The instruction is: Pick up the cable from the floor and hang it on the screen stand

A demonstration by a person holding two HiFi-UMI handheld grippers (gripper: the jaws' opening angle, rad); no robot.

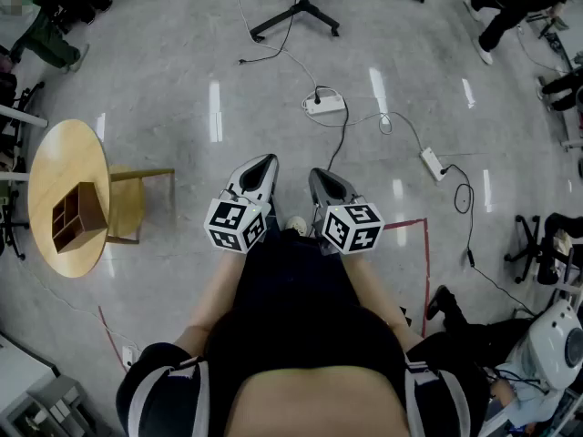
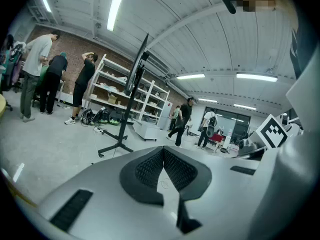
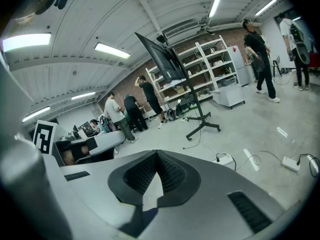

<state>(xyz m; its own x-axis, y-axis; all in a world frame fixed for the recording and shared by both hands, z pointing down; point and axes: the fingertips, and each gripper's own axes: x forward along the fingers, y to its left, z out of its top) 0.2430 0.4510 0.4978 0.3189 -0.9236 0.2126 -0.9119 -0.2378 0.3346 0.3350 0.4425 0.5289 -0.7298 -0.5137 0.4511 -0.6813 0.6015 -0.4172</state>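
Cables lie loose on the grey floor ahead of me: a black cable (image 1: 342, 137) runs from a white power strip (image 1: 325, 105), and a thin one links to a second strip (image 1: 432, 163). Both strips show in the right gripper view, the first (image 3: 223, 159) and the second (image 3: 291, 163). The screen stand's black base (image 1: 297, 9) is at the far top; its pole (image 3: 200, 115) carries a tilted screen (image 3: 161, 59) and also shows in the left gripper view (image 2: 128, 115). My left gripper (image 1: 264, 164) (image 2: 163, 150) and right gripper (image 1: 319, 176) (image 3: 157, 154) hang side by side at waist height, both shut and empty, well above the cables.
A round wooden table (image 1: 55, 167) with a wooden box (image 1: 76, 217) and a chair (image 1: 138, 203) stand to the left. Red tape (image 1: 425, 264) marks the floor at right, near office chairs (image 1: 537, 244). Several people stand by the shelves (image 3: 215, 66).
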